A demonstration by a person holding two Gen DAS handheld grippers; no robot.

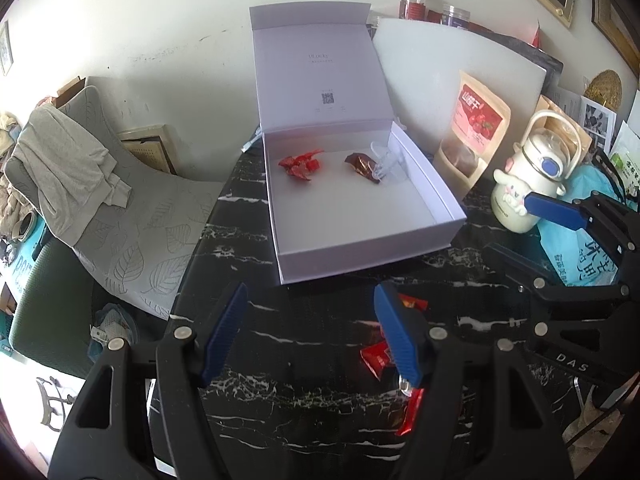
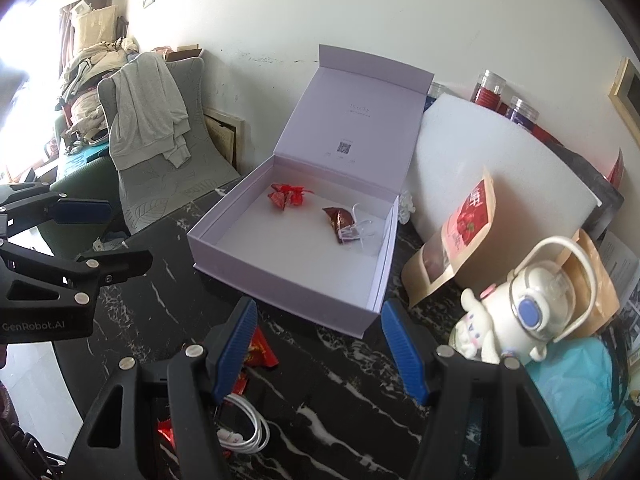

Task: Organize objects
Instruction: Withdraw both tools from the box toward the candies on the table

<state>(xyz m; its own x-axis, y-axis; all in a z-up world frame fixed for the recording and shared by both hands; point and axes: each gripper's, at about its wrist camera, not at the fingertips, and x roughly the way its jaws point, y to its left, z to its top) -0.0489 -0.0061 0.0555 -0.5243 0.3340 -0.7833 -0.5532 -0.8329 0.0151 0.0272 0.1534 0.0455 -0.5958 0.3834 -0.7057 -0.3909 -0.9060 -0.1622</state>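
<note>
While the white box (image 1: 360, 216) stood open on the black marble table (image 1: 304, 400), both tools hovered short of its near wall. The left gripper (image 1: 310, 336) was released and empty, with red snack packets (image 1: 378, 356) lying just beside its right finger. The right gripper (image 2: 320, 344) was likewise spread and empty; a white cable (image 2: 248, 424) lay near its left finger. A red wrapper (image 1: 300, 165) and a brown wrapper (image 1: 362, 165) lay inside the box, far from both.

grey chair (image 2: 168, 168) by the wall, pale sweater (image 2: 148, 112) draped over its back. cartoon water bottle (image 1: 532, 176) beside a snack pouch (image 1: 472, 136). jars (image 1: 414, 2) behind a white board (image 1: 440, 76).
</note>
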